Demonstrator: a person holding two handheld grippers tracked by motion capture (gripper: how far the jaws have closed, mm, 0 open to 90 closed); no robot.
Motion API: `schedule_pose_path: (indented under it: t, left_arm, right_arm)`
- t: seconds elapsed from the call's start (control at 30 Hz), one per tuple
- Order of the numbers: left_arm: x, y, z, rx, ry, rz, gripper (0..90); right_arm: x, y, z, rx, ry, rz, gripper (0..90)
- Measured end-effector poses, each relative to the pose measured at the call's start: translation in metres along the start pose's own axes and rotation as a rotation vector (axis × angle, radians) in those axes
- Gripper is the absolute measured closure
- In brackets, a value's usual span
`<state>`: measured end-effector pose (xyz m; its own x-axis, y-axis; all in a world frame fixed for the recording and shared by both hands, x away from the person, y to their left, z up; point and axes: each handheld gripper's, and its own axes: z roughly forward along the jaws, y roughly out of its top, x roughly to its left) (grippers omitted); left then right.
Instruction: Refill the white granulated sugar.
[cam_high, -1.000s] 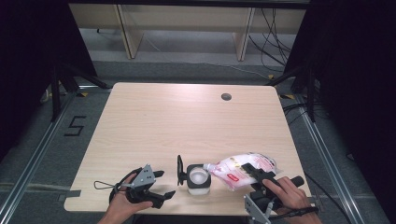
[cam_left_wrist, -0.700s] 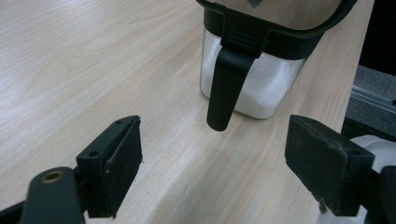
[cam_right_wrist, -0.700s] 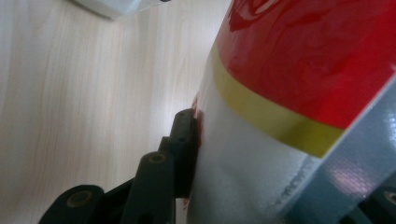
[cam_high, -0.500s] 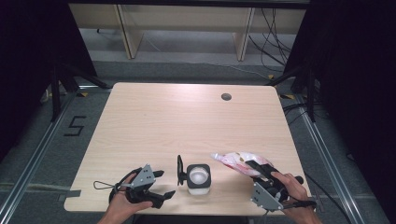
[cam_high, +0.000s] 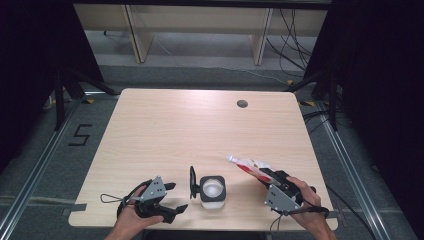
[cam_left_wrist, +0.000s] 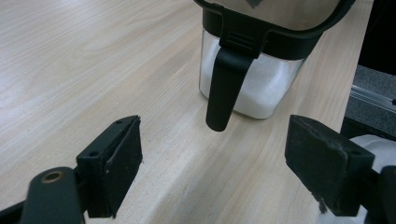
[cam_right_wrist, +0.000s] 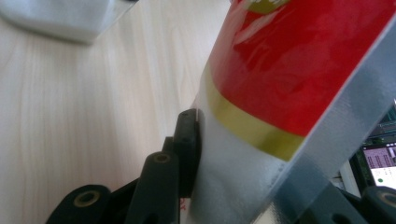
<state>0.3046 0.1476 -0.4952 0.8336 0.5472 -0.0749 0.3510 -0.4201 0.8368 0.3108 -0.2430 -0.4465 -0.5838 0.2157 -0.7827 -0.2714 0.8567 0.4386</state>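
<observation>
A clear square container (cam_high: 212, 189) of white grains stands near the table's front edge, its black lid flap (cam_high: 192, 182) hanging open on its left. In the left gripper view that flap (cam_left_wrist: 224, 88) and the container (cam_left_wrist: 261, 88) are just ahead of my left gripper (cam_left_wrist: 212, 172), which is open and empty. From above, the left gripper (cam_high: 176, 196) lies left of the container. My right gripper (cam_high: 267, 176) is shut on a red, white and silver pouch (cam_high: 245, 165) that points up-left. Its jaws have just been closing on the pouch (cam_right_wrist: 303, 70), and one pad (cam_right_wrist: 187, 149) presses the silver foil.
The wooden table (cam_high: 175, 130) has a round cable hole (cam_high: 242, 104) near its far edge. Both hands rest at the front edge. Shelving and cables stand on the floor beyond the table.
The right hand has shifted a little with the pouch. The pouch has turned from flat to edge-on, and its tip has swung away from the container. The left gripper has stayed put.
</observation>
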Motion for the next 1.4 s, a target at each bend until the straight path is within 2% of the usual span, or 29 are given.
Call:
schedule_pose_path:
  t: [0.03,0.07,0.13,0.17,0.23,0.27,0.3,0.37,0.4,0.47,0.53,0.57,0.6,0.63,0.67,0.7,0.73,0.77,0.8,0.9,0.93,1.0,1.03,1.13,1.27,1.3,1.33,1.37,1.4]
  left_arm:
    - [0.001,0.0,0.0,0.0,-0.001,0.006,18.7]
    - [0.0,0.0,0.0,0.0,-0.001,0.003,18.7]
    - [-0.001,0.0,0.0,-0.005,0.002,0.001,18.7]
    - [0.001,0.0,-0.001,0.007,0.009,0.014,18.7]
    - [-0.001,0.0,0.0,-0.015,0.003,-0.01,18.7]
    - [-0.001,0.0,0.0,-0.012,0.002,-0.008,18.7]
    - [0.0,0.001,-0.002,-0.001,-0.002,0.007,18.7]
    - [0.0,0.0,-0.001,-0.013,-0.003,0.002,18.7]
    - [0.001,0.001,-0.001,-0.013,-0.002,0.016,18.7]
    - [0.001,0.001,-0.002,-0.006,-0.001,0.017,18.7]
    - [0.001,0.001,-0.002,-0.005,-0.003,0.026,18.7]
    - [0.001,0.001,-0.001,-0.012,-0.003,0.016,18.7]
    - [0.001,0.001,-0.002,-0.012,0.0,0.011,18.7]
    - [0.0,0.001,-0.002,-0.006,0.001,0.011,18.7]
    - [0.0,0.001,-0.002,-0.007,0.001,0.012,18.7]
    - [-0.001,0.0,-0.002,-0.013,0.002,-0.007,18.7]
    - [0.002,0.001,-0.003,0.006,0.009,0.019,18.7]
    - [0.0,0.0,-0.003,-0.01,0.007,-0.002,18.7]
    - [0.001,0.001,-0.003,-0.005,0.007,0.014,18.7]
    - [0.0,0.0,-0.002,-0.015,0.002,-0.001,18.7]
    - [0.0,0.001,-0.004,-0.004,0.006,0.004,18.8]
    - [-0.001,0.001,-0.003,-0.016,0.001,0.005,18.9]
    - [0.0,0.001,-0.003,-0.014,-0.003,0.019,18.9]
    - [0.001,0.001,-0.004,-0.004,0.003,0.026,18.9]
    - [0.0,0.001,-0.003,-0.015,-0.003,0.02,18.9]
    - [0.0,0.001,-0.003,-0.013,-0.003,0.023,18.9]
    - [-0.001,0.001,-0.004,-0.009,0.002,-0.003,18.9]
    - [-0.001,0.001,-0.003,-0.015,0.001,0.0,18.9]
    - [0.001,0.001,-0.003,-0.013,-0.002,0.019,18.9]
  right_arm:
    - [0.001,0.001,0.0,-0.008,0.009,0.056,70.9]
    - [0.002,0.001,0.002,-0.023,0.012,0.082,71.0]
    - [0.0,0.001,0.006,-0.053,0.019,0.11,71.2]
    - [-0.001,0.0,0.008,-0.068,0.025,0.119,71.2]
    - [-0.001,-0.002,0.01,-0.067,0.031,0.16,71.2]
    - [-0.001,-0.003,0.011,-0.07,0.036,0.161,71.5]
    - [-0.001,-0.004,0.011,-0.074,0.032,0.183,71.6]
    - [-0.004,-0.009,0.01,-0.077,0.031,0.21,71.6]
    - [-0.007,-0.011,0.01,-0.086,0.028,0.198,71.7]
    - [-0.007,-0.017,0.009,-0.077,0.031,0.262,71.8]
    - [-0.009,-0.02,0.008,-0.087,0.026,0.272,71.9]
    - [-0.01,-0.022,0.008,-0.093,0.025,0.278,72.1]
    - [-0.009,-0.024,0.007,-0.091,0.029,0.315,72.1]
    - [-0.01,-0.027,0.006,-0.096,0.024,0.315,72.0]
    - [-0.01,-0.028,0.005,-0.093,0.024,0.337,72.0]
    - [-0.01,-0.03,0.005,-0.099,0.025,0.337,72.1]
    - [-0.011,-0.032,0.004,-0.102,0.024,0.344,72.1]
    - [-0.011,-0.033,0.003,-0.105,0.024,0.354,72.1]
    - [-0.011,-0.035,0.002,-0.106,0.027,0.366,72.1]
    - [-0.012,-0.04,0.0,-0.116,0.026,0.4,72.0]
    - [-0.013,-0.042,0.0,-0.117,0.025,0.415,72.0]
    - [-0.012,-0.046,-0.002,-0.117,0.02,0.445,71.9]
    - [-0.013,-0.048,-0.003,-0.123,0.019,0.442,71.9]
    - [-0.011,-0.053,-0.007,-0.122,0.013,0.47,71.8]
    - [-0.011,-0.057,-0.008,-0.126,0.009,0.509,71.2]
    - [-0.012,-0.058,-0.008,-0.132,-0.003,0.501,71.0]
    - [-0.011,-0.059,-0.009,-0.127,-0.001,0.515,70.8]
    - [-0.01,-0.059,-0.01,-0.124,-0.005,0.53,70.6]
    - [-0.011,-0.061,-0.011,-0.128,-0.017,0.505,70.3]
